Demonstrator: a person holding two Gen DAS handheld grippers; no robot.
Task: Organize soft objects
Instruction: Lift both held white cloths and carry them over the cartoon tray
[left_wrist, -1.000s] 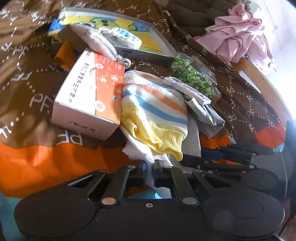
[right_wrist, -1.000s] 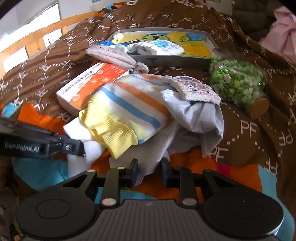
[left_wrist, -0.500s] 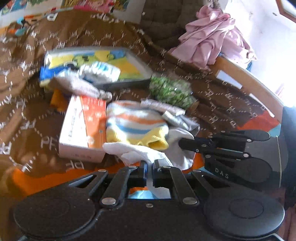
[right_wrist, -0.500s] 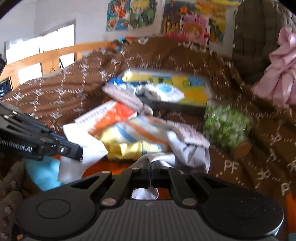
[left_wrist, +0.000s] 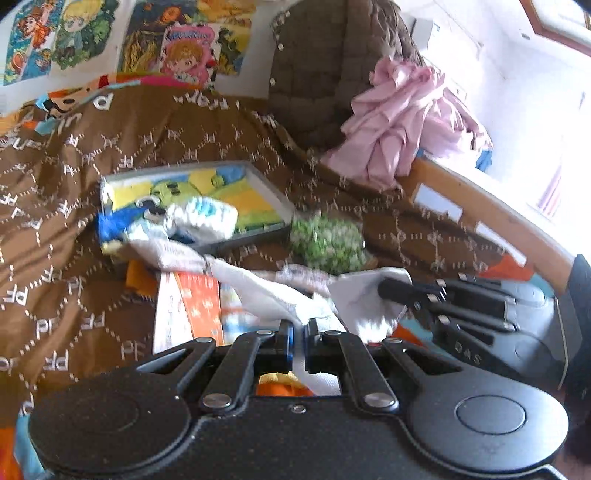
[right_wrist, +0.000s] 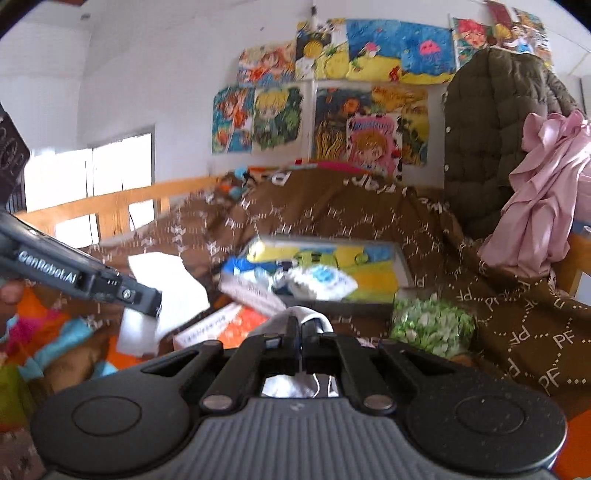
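While both grippers' jaws grip the white cloth (left_wrist: 266, 295), left gripper (left_wrist: 298, 328) and right gripper (right_wrist: 301, 332) hang above the cluttered bed (left_wrist: 74, 177), wooden rail (left_wrist: 480, 199) bounding the right.

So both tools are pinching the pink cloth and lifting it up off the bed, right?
Not the pink one. Both tools, left tool and right tool, pinch the white cloth. The left wrist view shows the pink cloth lying untouched by the bed rail.
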